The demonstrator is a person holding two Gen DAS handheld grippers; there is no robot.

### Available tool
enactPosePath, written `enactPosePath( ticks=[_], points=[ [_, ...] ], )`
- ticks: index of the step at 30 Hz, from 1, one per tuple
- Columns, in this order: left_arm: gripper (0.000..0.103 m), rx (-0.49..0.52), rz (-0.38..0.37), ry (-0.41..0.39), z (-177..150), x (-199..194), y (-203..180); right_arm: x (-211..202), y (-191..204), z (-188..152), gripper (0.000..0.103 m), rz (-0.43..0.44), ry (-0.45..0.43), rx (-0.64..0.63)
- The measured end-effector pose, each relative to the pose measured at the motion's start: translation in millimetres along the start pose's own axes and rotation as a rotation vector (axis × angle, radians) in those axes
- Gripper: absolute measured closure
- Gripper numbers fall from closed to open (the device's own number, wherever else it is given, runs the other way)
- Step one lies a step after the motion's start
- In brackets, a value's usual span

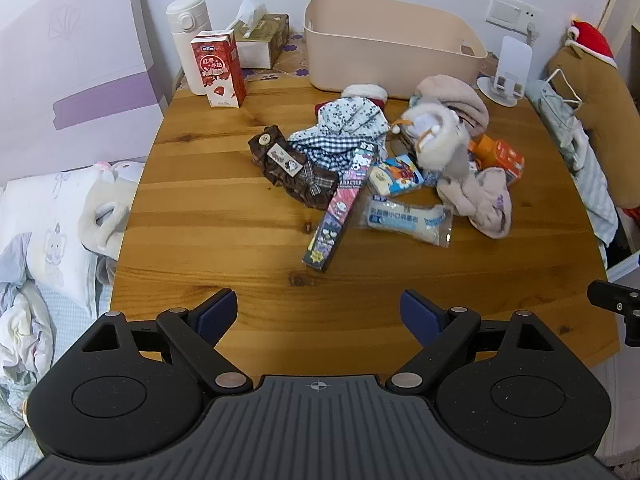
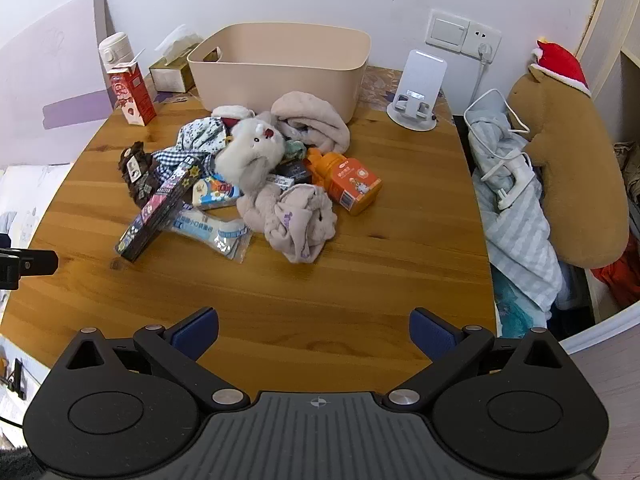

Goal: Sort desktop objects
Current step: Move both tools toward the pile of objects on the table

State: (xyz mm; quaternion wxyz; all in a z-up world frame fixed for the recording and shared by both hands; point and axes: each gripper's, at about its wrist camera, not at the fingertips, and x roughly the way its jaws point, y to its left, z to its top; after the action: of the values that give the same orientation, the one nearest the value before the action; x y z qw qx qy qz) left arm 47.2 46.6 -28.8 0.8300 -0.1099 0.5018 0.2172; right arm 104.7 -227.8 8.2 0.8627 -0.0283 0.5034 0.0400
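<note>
While hovering, left gripper (image 1: 319,312): released, empty.
Right gripper (image 2: 314,330): released, empty.
Counter (image 1: 240,240) near edge: bare wood.
Beige bin (image 1: 384,52): perhaps touching the back wall.

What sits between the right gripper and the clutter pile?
Only bare wooden table, in the right wrist view, lies between the open right gripper and the pile.

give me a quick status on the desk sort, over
Left gripper and right gripper open, empty, above bare table. Pile unsorted; bin looks empty. Nothing in the way.
</note>
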Motion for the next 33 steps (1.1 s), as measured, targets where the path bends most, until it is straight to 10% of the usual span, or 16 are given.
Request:
enactPosePath(
  ticks=[33],
  points=[
    [0.013,-0.257,0.049,0.018,57,114,41,107,5,61,0.001,0.078,0.02,0.012]
  ],
)
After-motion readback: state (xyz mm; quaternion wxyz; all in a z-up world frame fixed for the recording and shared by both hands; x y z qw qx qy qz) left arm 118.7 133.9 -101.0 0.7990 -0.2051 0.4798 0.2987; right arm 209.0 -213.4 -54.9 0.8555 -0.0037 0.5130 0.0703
